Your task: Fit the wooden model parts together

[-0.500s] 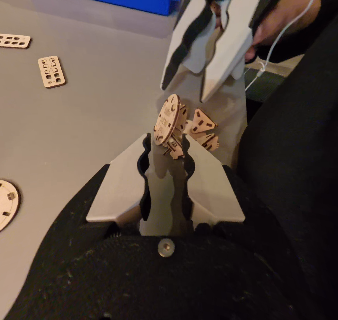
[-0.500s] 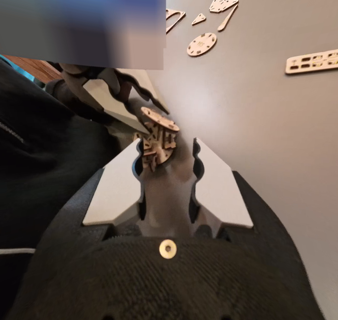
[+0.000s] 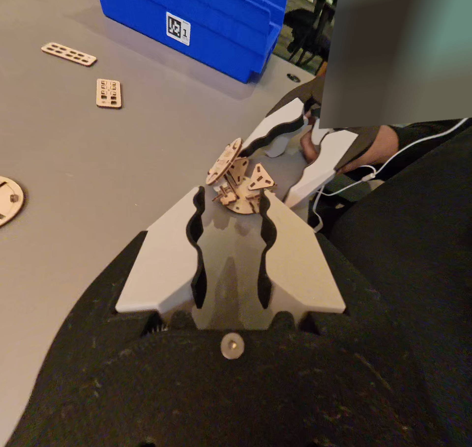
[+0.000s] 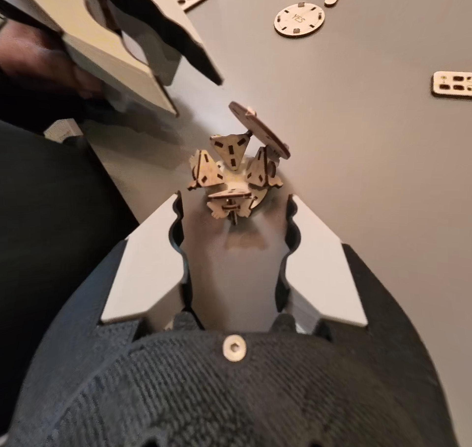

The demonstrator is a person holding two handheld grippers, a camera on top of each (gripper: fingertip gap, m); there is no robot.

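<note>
Bare grey table (image 3: 127, 179) is lying open leftward; the wooden assembly (image 3: 237, 182), blue bin (image 3: 204, 26) and scattered plywood plates (image 3: 108, 93) are obstructing.

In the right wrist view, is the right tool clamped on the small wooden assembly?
No. The right tool stands wide open, and the wooden assembly sits on the grey table just beyond its fingertips, touching neither.

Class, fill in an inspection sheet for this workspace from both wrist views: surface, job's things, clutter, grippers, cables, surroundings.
Surface: grey table, matte.
Job's things: small wooden assembly with triangular plates and a tilted disc, on the table.
Clutter: loose wooden parts, namely slotted strips, round disc, blue bin.
Grippers: left gripper open, assembly at its fingertips; right gripper wide open, not touching it.
Cables: white cable by the person's hand.
Surroundings: dark clothing; background blurred.
</note>
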